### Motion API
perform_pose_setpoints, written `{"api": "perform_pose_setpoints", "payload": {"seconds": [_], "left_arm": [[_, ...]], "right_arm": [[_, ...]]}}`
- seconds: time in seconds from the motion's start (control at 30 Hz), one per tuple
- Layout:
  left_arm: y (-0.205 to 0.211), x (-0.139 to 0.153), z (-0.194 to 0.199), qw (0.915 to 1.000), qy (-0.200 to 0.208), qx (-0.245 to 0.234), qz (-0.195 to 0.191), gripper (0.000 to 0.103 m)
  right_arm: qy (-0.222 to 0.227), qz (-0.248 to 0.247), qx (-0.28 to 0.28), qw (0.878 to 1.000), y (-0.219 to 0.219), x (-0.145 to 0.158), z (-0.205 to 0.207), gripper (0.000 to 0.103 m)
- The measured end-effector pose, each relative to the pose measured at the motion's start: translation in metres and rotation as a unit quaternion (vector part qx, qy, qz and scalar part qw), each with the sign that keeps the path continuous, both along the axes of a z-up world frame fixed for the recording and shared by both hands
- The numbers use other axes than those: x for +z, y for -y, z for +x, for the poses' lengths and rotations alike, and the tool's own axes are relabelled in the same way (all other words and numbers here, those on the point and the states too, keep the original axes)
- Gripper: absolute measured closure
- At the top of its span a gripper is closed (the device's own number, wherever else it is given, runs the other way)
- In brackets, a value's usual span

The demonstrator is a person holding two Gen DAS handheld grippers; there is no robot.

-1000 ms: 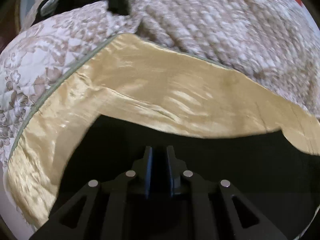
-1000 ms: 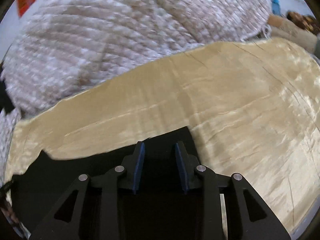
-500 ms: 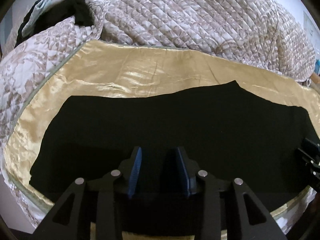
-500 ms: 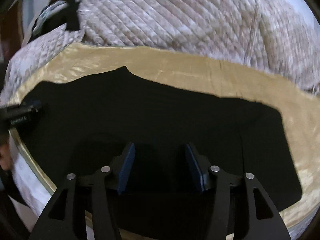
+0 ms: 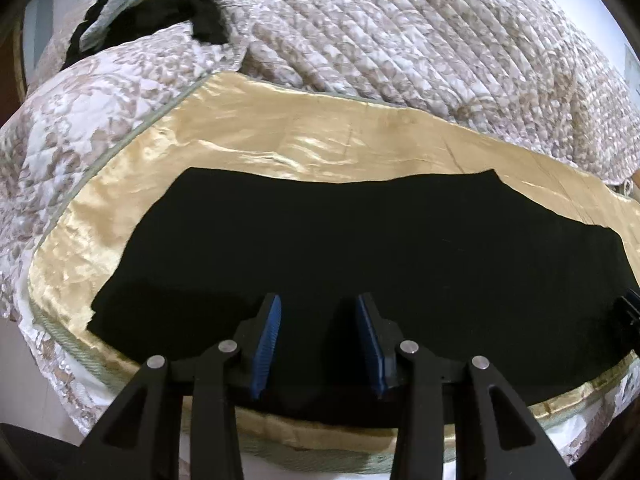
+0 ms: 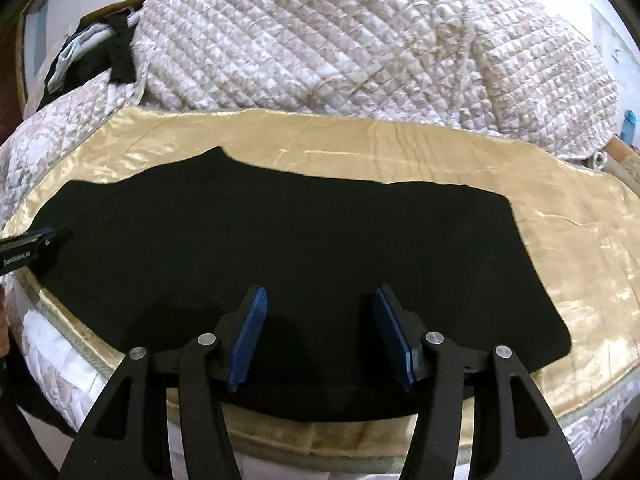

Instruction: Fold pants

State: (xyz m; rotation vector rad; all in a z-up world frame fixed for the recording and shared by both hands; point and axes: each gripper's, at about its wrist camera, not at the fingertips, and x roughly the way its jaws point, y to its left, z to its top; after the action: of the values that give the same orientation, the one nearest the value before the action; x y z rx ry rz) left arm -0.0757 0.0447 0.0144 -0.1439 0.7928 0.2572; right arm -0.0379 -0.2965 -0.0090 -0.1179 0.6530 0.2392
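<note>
**Lying flat: black pants spread across the gold sheet**

Covering the far half of the bed, a quilted floral bedspread (image 5: pixel 420 40) is bunched into a large mound. In front of it a shiny gold sheet (image 5: pixel 280 128) lies over the near part of the bed, wrinkled on its left side. The black pants (image 6: pixel 300 232) lie flat on this sheet, stretched left to right, near the bed's front edge, with the gold cloth showing all around them. A small heap of dark and pale clothing (image 5: pixel 132 12) sits at the far left, on the bedspread.

The left gripper (image 5: pixel 318 344) hovers over the near edge of the pants toward their left end. Its jaws have just been opening and stand apart, with only flat cloth below them and nothing pinched. The right gripper (image 6: pixel 320 336) hangs over the near edge toward the right end. Its jaws have likewise just been opening; they stand wider apart and grip nothing.
</note>
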Motion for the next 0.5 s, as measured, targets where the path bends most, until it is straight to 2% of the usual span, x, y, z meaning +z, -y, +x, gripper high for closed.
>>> {"api": "perform_pose_setpoints", "payload": {"seconds": [0.17, 0.27, 0.43, 0.5], "left_arm": [[-0.013, -0.001, -0.002, 0.9998, 0.001, 0.021, 0.006, 0.061], [-0.024, -0.003, -0.006, 0.9989, 0.001, 0.046, 0.007, 0.061], [-0.04, -0.003, -0.014, 0.9976, 0.002, 0.069, -0.004, 0.061], [-0.047, -0.004, -0.023, 0.997, 0.008, 0.074, -0.022, 0.061]], "right_arm": [[-0.014, 0.02, -0.07, 0.997, 0.027, -0.003, 0.01, 0.047], [-0.024, 0.055, -0.098, 0.993, 0.045, -0.002, 0.015, 0.047], [-0.02, 0.065, -0.101, 0.993, 0.046, 0.001, 0.014, 0.047], [-0.018, 0.063, -0.091, 0.994, 0.041, 0.001, 0.013, 0.047]]}}
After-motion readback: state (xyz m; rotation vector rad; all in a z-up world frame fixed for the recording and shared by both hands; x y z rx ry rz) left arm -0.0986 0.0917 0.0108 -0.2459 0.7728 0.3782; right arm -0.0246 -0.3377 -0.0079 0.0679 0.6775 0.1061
